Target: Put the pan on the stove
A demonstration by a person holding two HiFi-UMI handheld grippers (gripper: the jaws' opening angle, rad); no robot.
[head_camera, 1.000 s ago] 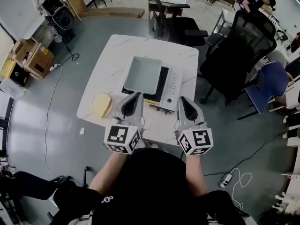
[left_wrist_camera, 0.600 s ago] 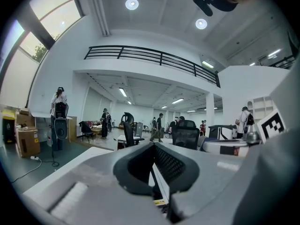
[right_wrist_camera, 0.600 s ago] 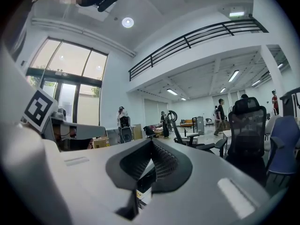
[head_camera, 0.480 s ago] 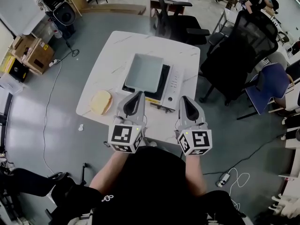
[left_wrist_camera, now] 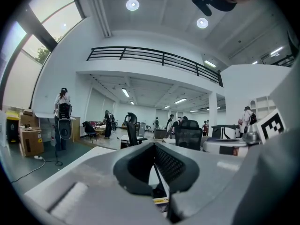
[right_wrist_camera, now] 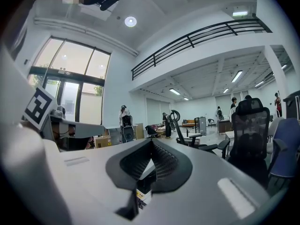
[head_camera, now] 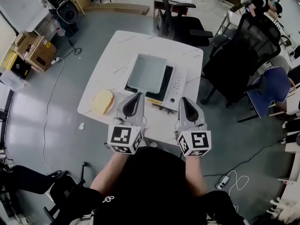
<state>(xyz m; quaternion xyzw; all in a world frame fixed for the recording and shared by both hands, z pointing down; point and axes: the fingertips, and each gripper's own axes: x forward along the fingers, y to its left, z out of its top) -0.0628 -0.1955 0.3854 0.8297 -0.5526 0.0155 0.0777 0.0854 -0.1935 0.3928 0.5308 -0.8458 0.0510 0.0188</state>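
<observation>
On the stove [head_camera: 174,86], middle of the white table [head_camera: 112,64]: grey rectangular pan [head_camera: 146,72], flat on its 9 o'clock side. Yellowish round thing [head_camera: 103,101] at 8 o'clock, well apart. Down at 6 o'clock, left gripper [head_camera: 136,96] and right gripper [head_camera: 183,101] side by side, both jaws shut tight, gripping nothing.

A pale yellow flat piece [head_camera: 103,101] lies by the white tabletop's [head_camera: 112,55] left edge. Black office chairs [head_camera: 241,55] stand on its right, cardboard boxes [head_camera: 35,48] on the floor [head_camera: 61,125] far left.
</observation>
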